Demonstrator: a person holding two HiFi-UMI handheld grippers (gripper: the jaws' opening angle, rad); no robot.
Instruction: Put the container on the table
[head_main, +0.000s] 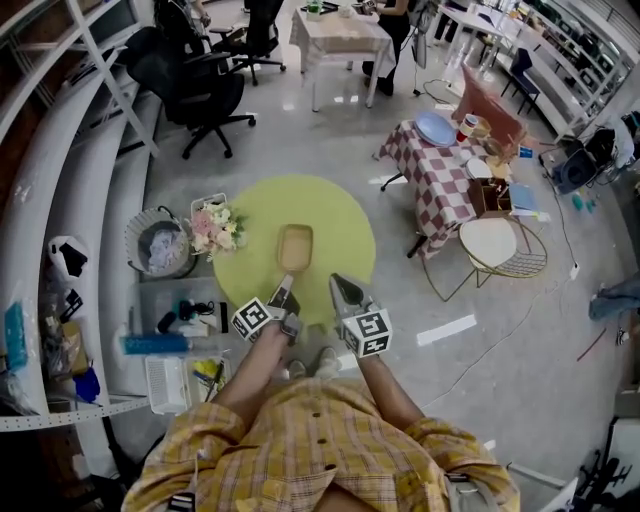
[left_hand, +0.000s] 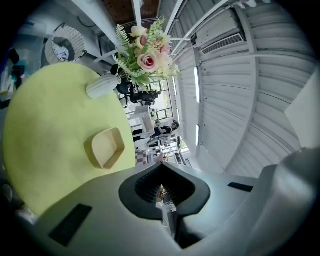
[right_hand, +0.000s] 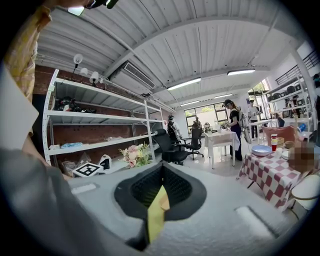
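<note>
A shallow beige container rests flat on the round yellow-green table, a little near of its middle. In the left gripper view the container lies apart on the table top, beyond the jaws. My left gripper hovers at the table's near edge, just short of the container, shut and empty. My right gripper is beside it to the right, also shut, with only a thin yellow strip showing between its jaws.
A vase of pink flowers stands at the table's left edge. A wire basket and shelving sit to the left. On the right are a checked table and a wire chair. Beyond is a black office chair.
</note>
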